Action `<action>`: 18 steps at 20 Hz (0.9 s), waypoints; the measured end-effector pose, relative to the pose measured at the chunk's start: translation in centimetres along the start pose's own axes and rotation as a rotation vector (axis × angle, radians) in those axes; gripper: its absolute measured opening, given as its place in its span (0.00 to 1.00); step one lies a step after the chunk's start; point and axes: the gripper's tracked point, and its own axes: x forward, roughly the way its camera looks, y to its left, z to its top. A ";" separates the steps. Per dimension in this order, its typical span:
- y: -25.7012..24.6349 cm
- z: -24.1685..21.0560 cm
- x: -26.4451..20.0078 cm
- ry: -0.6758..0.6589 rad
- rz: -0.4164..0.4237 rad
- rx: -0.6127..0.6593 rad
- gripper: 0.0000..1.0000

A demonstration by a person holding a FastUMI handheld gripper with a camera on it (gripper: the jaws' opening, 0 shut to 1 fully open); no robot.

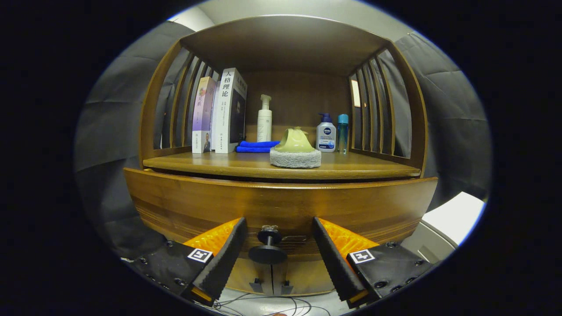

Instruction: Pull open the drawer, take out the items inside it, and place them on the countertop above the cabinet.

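Gripper (277,245): fingers spread apart, round drawer knob (268,253) between them, untouched; drawer front (281,199) just beyond, closed; countertop (219,163) above carries sponge with green cup (295,152), blue cloth (255,146), books (219,114), three bottles (326,134).

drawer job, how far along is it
Nothing looks done yet: the drawer front sits nearly flush under the countertop, so its contents are hidden. In hand: the tongs are open, with the knob between the fingers but not gripped. Left: close on the knob, pull, lift the items out.
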 end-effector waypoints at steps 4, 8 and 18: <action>0.0 0.3 1.1 0.009 0.001 0.008 0.97; 0.0 0.5 2.3 0.017 0.003 0.006 0.97; 0.2 0.7 2.8 0.016 -0.017 0.041 0.97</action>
